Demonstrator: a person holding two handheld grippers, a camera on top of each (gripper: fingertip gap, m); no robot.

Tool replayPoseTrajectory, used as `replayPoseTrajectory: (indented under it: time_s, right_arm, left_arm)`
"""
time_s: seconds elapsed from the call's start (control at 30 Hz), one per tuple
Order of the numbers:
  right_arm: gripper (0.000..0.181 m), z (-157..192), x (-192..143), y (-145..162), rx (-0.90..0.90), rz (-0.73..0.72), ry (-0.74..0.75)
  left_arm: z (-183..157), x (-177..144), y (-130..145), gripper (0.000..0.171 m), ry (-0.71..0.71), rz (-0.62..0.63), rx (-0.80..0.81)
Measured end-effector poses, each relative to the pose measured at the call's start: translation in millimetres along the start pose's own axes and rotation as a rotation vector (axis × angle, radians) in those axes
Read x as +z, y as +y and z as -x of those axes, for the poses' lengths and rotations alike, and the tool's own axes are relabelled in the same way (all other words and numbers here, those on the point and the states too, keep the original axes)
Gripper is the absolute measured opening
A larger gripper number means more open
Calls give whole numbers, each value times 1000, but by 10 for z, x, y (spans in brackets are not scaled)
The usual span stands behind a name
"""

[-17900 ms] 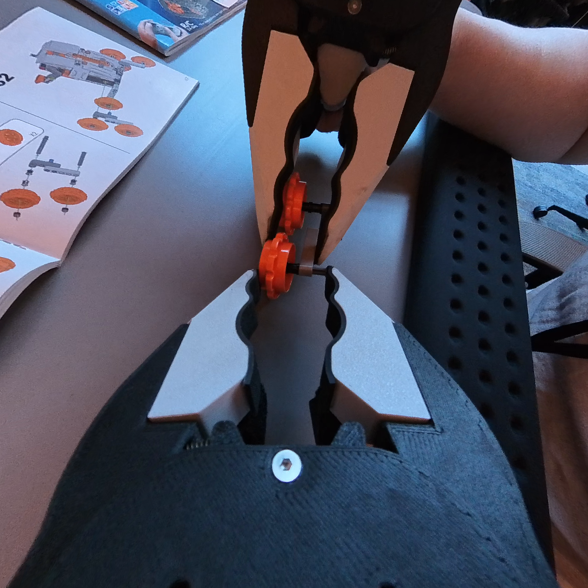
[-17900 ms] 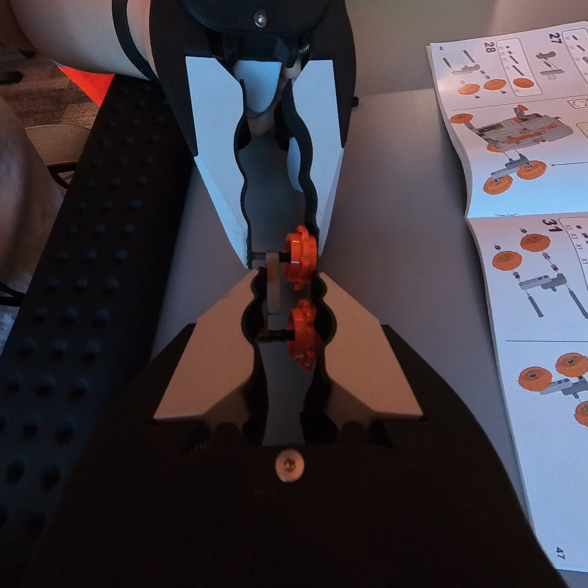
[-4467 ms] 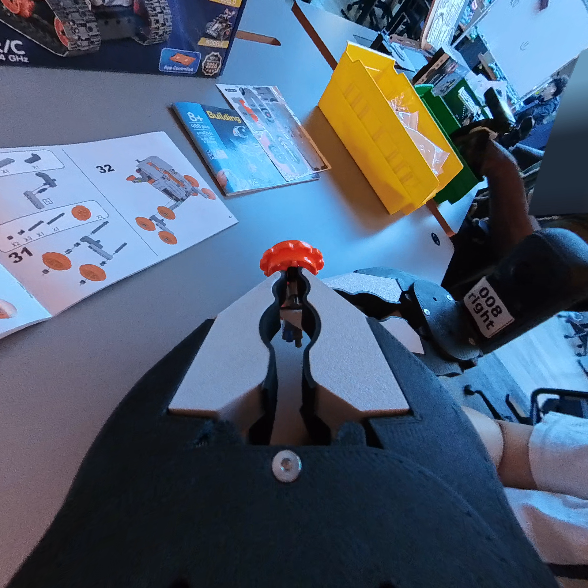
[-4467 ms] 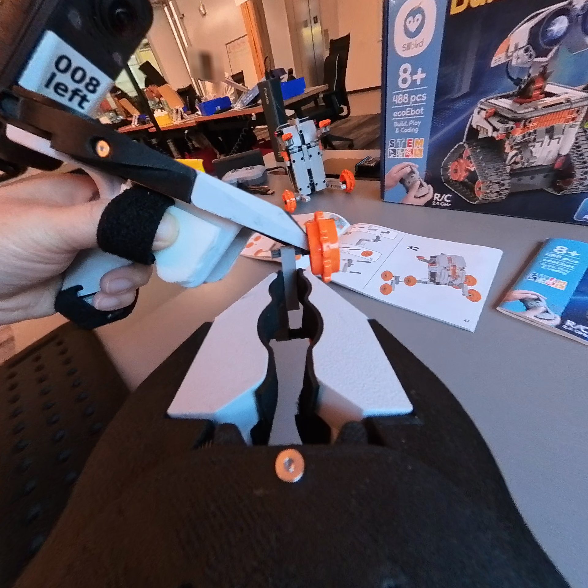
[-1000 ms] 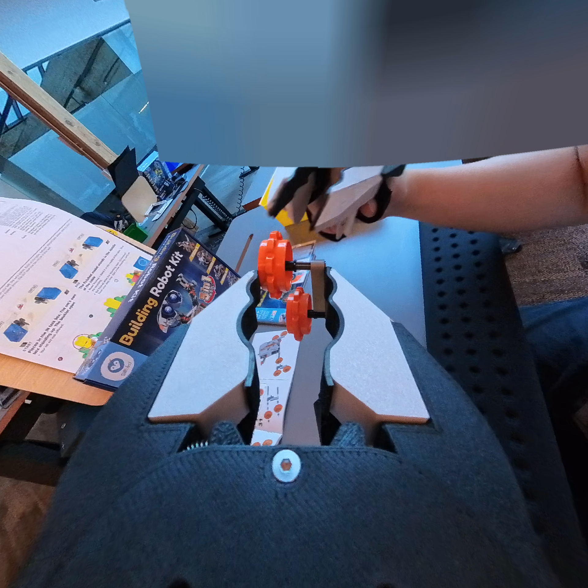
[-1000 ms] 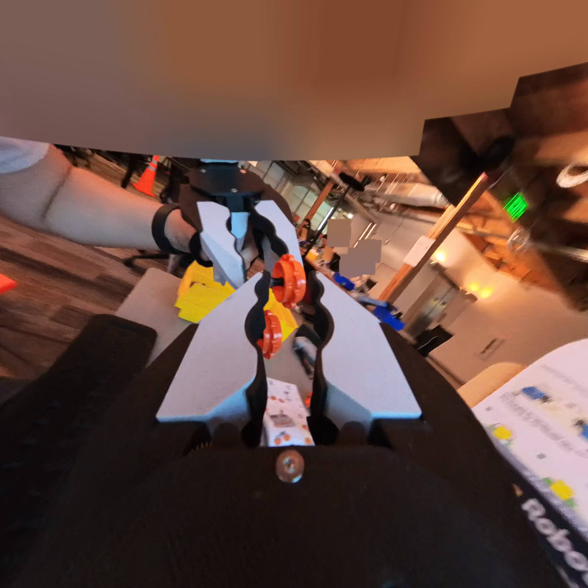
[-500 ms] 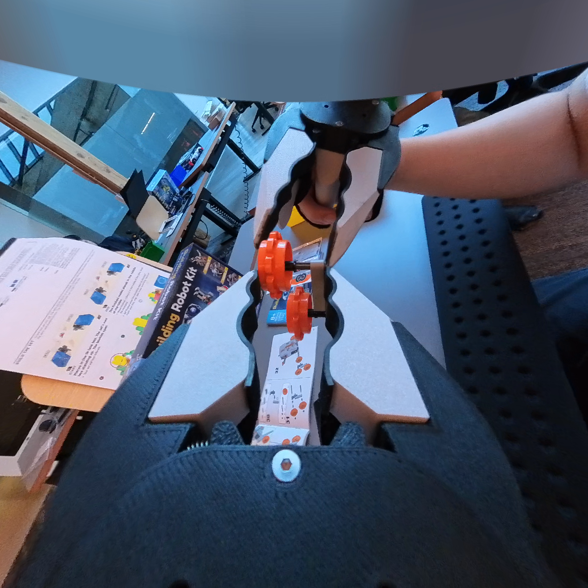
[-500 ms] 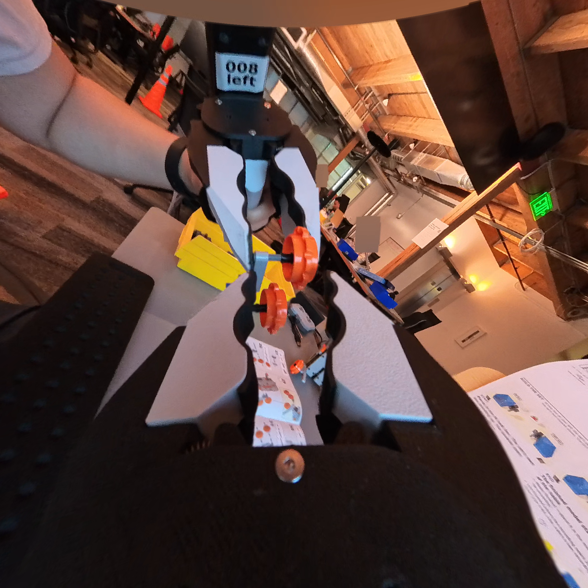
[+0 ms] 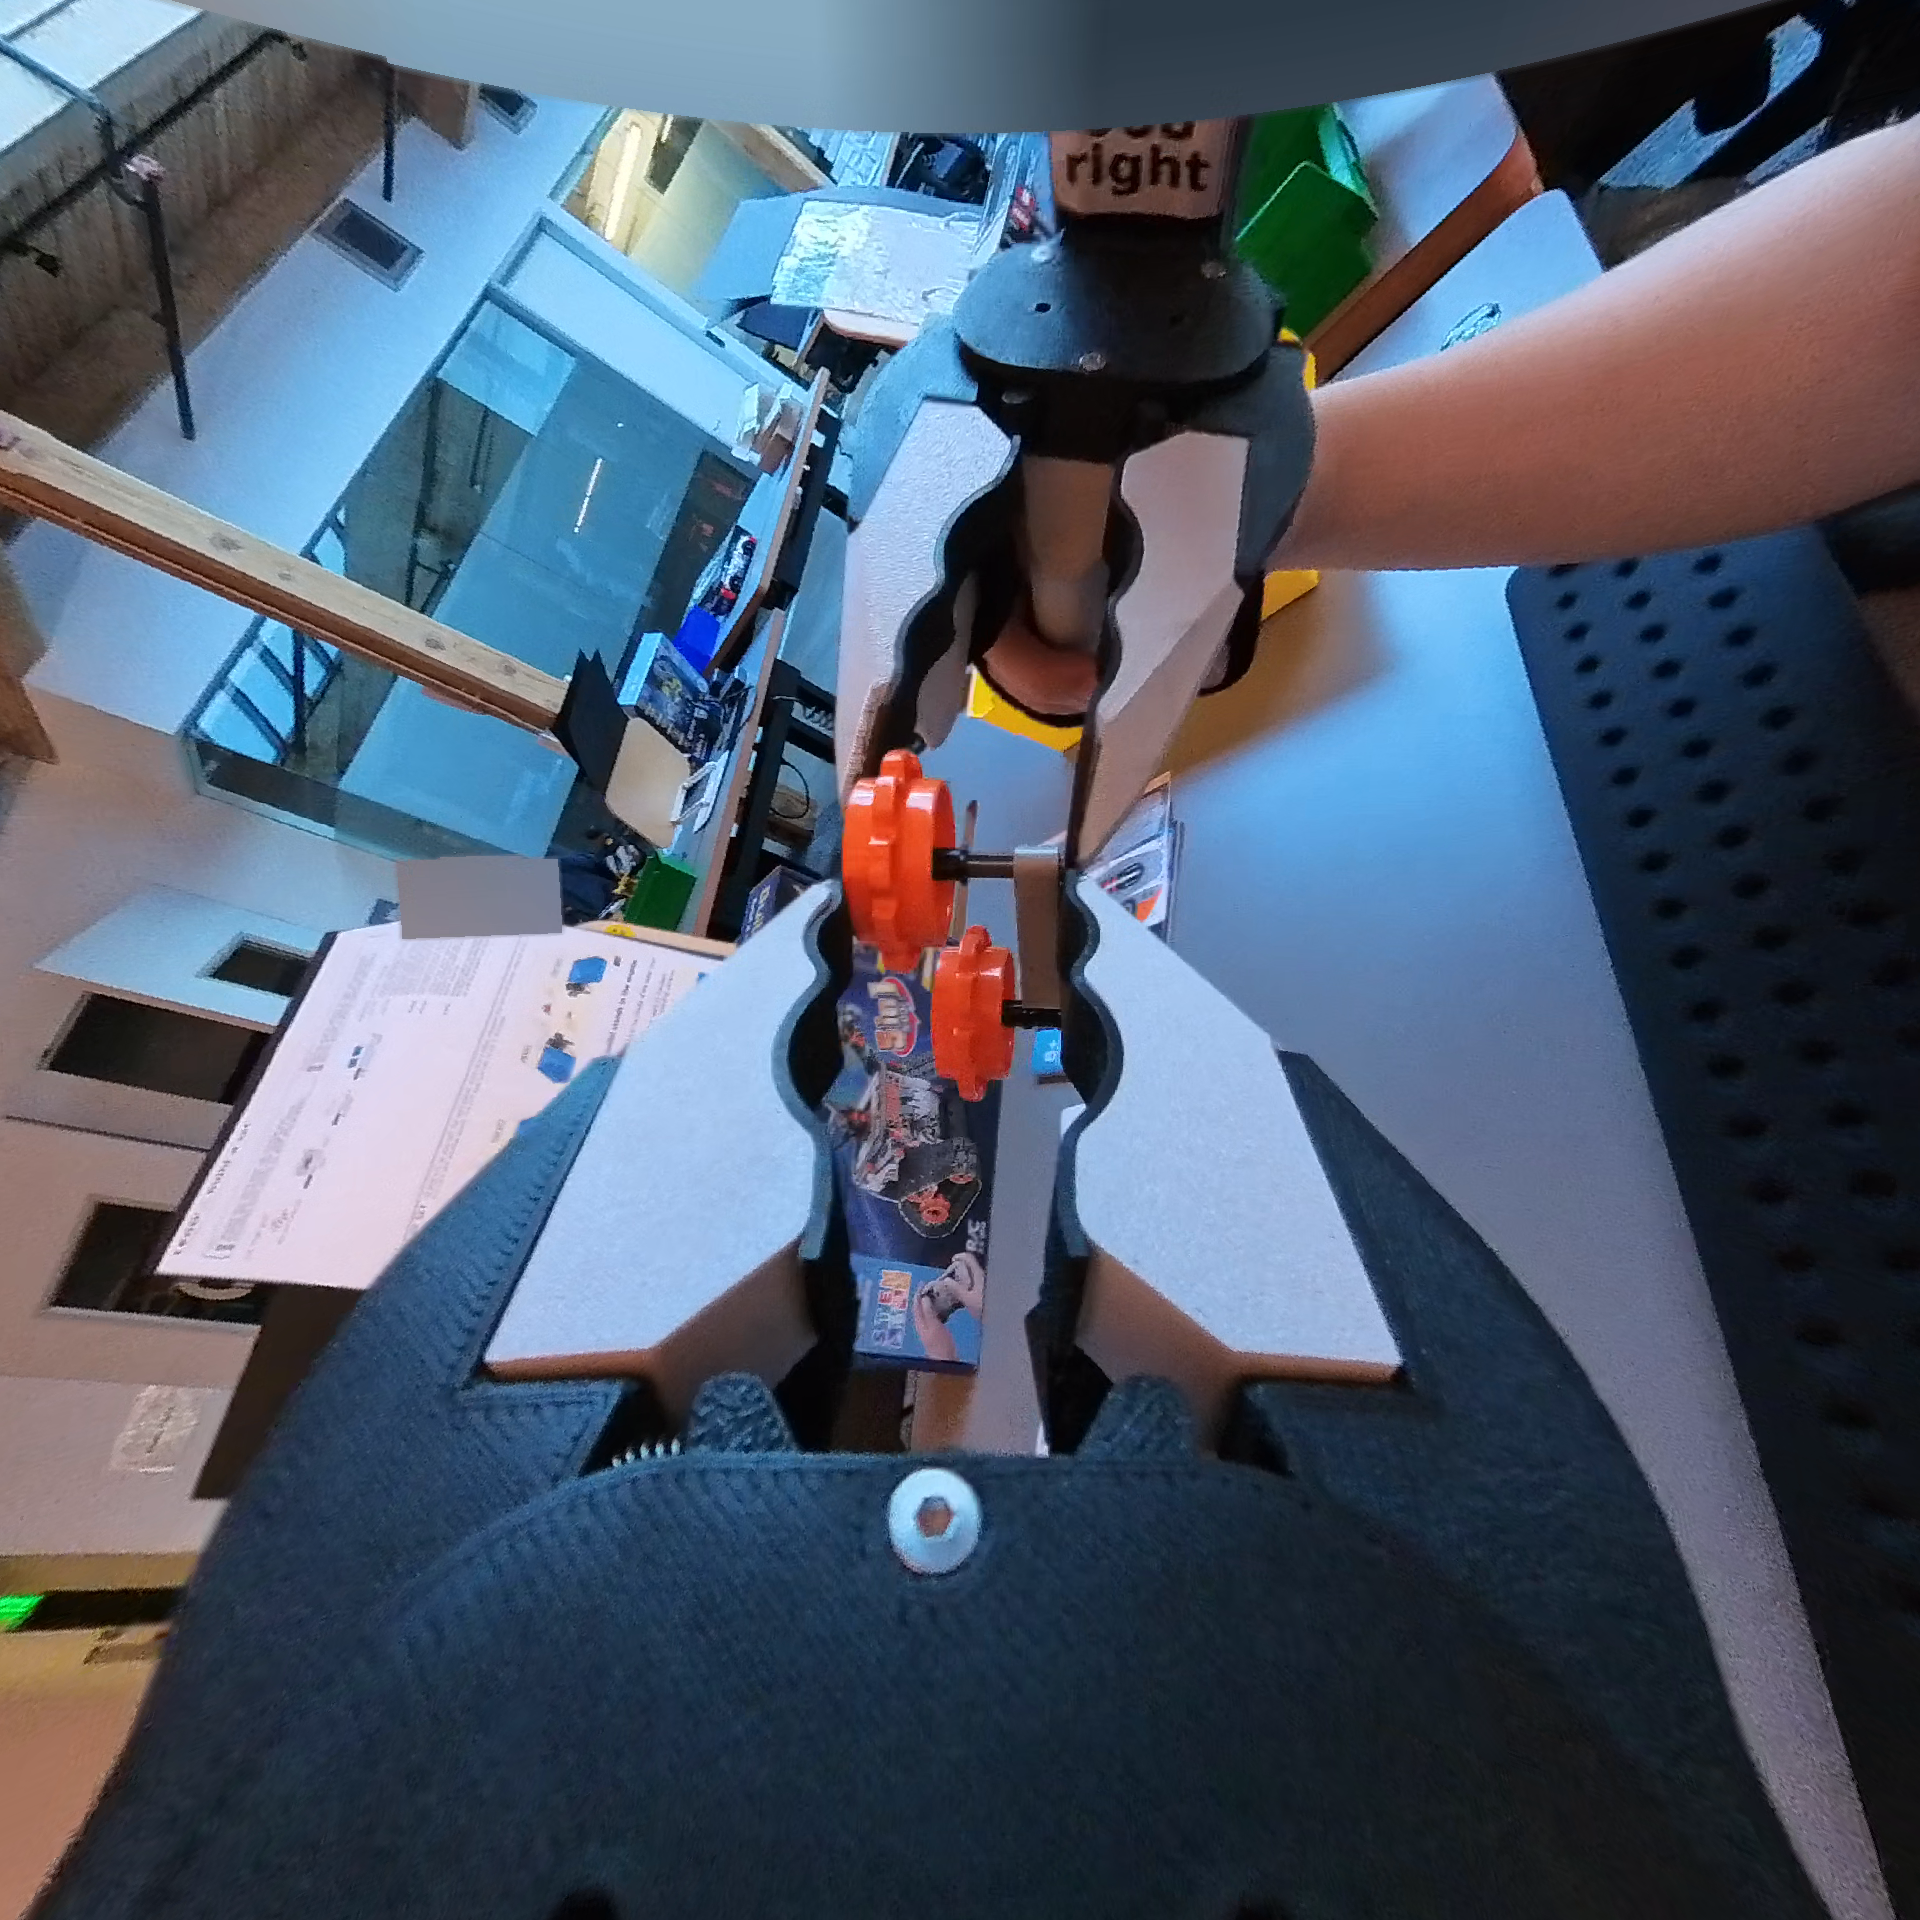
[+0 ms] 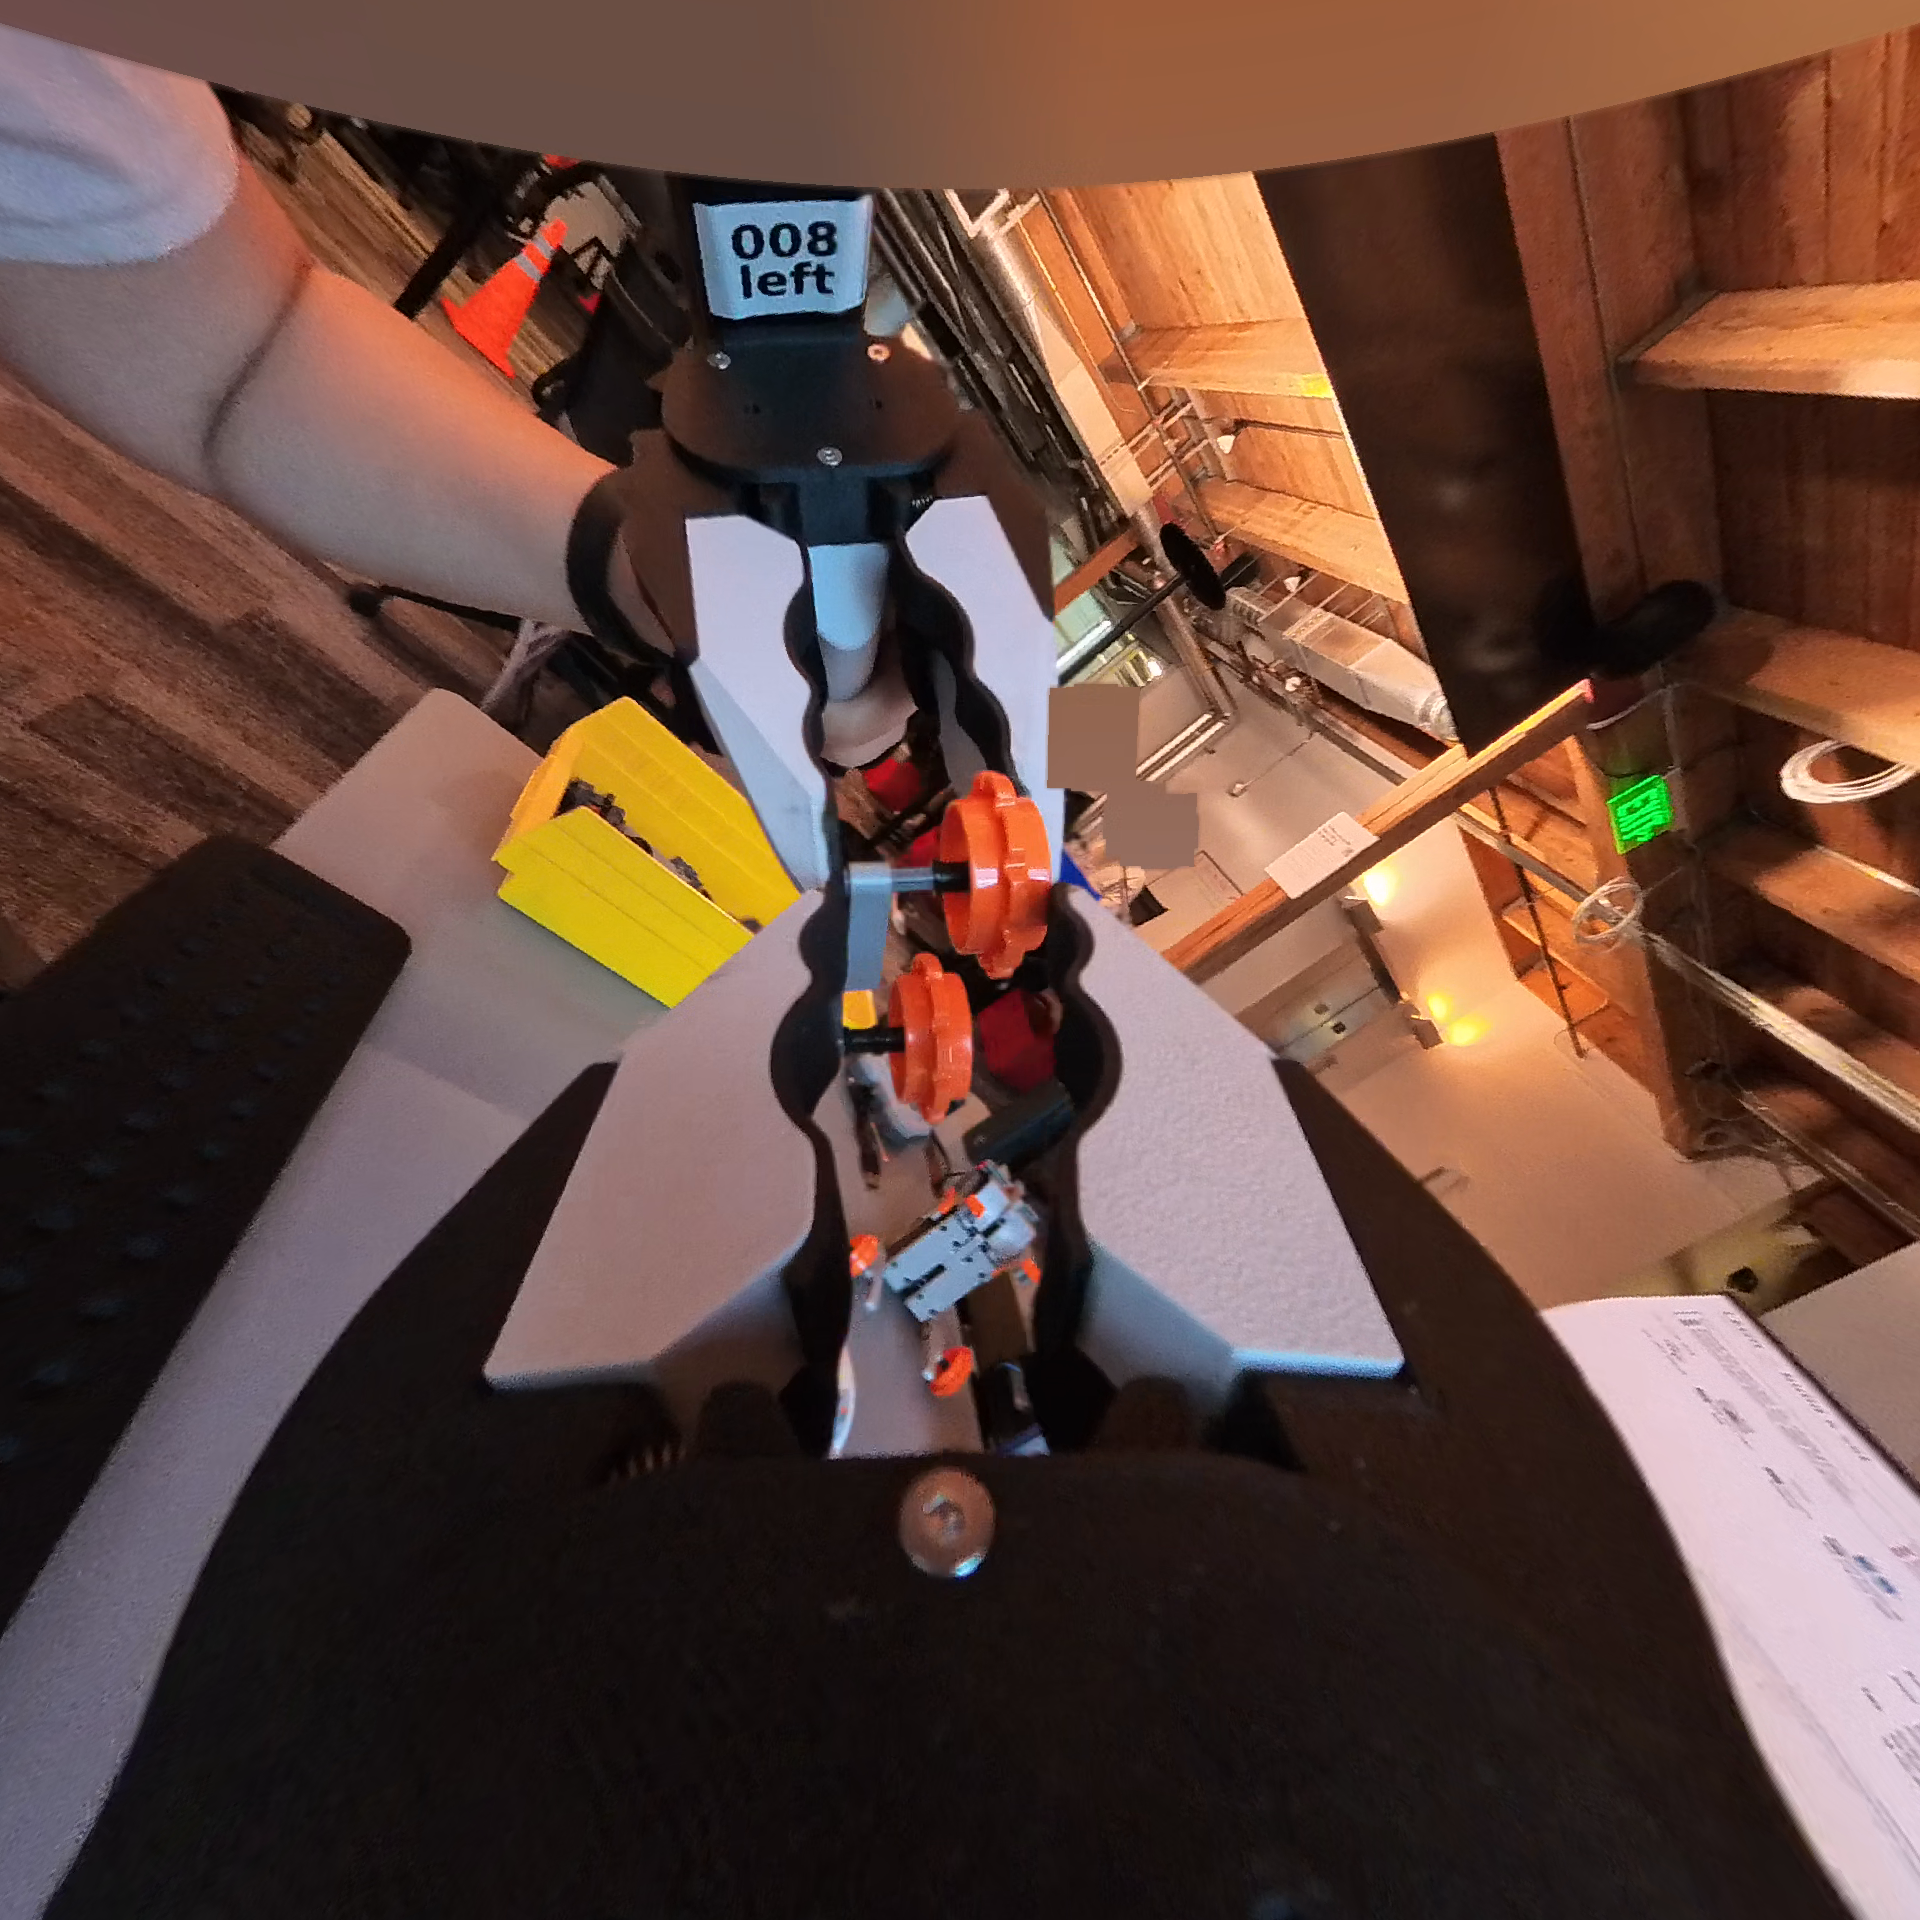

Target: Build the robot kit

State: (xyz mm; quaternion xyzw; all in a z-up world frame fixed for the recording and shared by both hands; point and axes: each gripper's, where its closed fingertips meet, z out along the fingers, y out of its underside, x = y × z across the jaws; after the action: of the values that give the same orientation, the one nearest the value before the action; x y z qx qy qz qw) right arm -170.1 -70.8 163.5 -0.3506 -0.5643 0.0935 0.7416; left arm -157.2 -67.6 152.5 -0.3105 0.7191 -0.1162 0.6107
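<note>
Two grippers meet tip to tip in mid-air over a grey table [image 9: 1382, 831], with a small wheel assembly [image 9: 1023, 914] between them. Its grey beam [image 10: 864, 925] has its long axis running from one gripper toward the other, and two short black axles stick out sideways from it, each carrying an orange wheel [image 9: 896, 860] on the same side.

From the left wrist view, the left gripper [image 9: 940, 940] has its fingers spread wide around the assembly; the smaller-looking wheel [image 9: 971, 1013] sits between them and the beam lies against the right-hand finger, though a firm pinch cannot be confirmed. The right gripper [image 9: 977, 800] points back at the camera, fingers apart, tips at the beam's far end and the larger wheel.

Only the right wrist view shows a partly built model [image 10: 951, 1242] on the table between the right gripper's [image 10: 940, 940] fingers and a yellow bin [image 10: 623, 831]. Only the left wrist view shows a blue toy box [image 9: 914, 1164] below.
</note>
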Motion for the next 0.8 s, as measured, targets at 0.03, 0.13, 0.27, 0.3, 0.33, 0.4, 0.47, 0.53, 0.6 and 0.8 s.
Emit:
replayPoseTrajectory:
  time_s: [0.03,0.13,0.27,0.3,0.33,0.4,0.47,0.53,0.6,0.8]
  right_arm:
    - [36,5,-1,-8,-20,3,11]
    - [36,28,0,-20,-36,17,25]
    - [36,41,35,33,-107,78,61]
    - [36,40,37,31,-120,83,70]
    - [36,39,35,21,-122,82,74]
    - [36,33,25,-22,-114,66,79]
    - [36,23,19,-46,-120,62,86]
    - [37,26,21,-19,-138,91,83]
    - [37,20,22,-23,-173,104,95]
    - [37,18,25,-41,-173,100,110]
  left_arm:
    - [-2,-2,-2,36,-6,4,8]
    - [-20,-13,-5,36,-21,11,30]
    - [-23,-16,59,36,-34,71,87]
    - [-20,-17,66,36,-35,81,94]
    - [-19,-18,63,36,-32,84,92]
    - [-13,-31,23,36,-38,74,94]
    - [-2,-37,-7,36,-53,66,106]
    - [-5,-30,8,36,-54,81,118]
    - [2,-28,9,36,-63,84,133]
    - [5,-42,-1,36,-56,96,118]
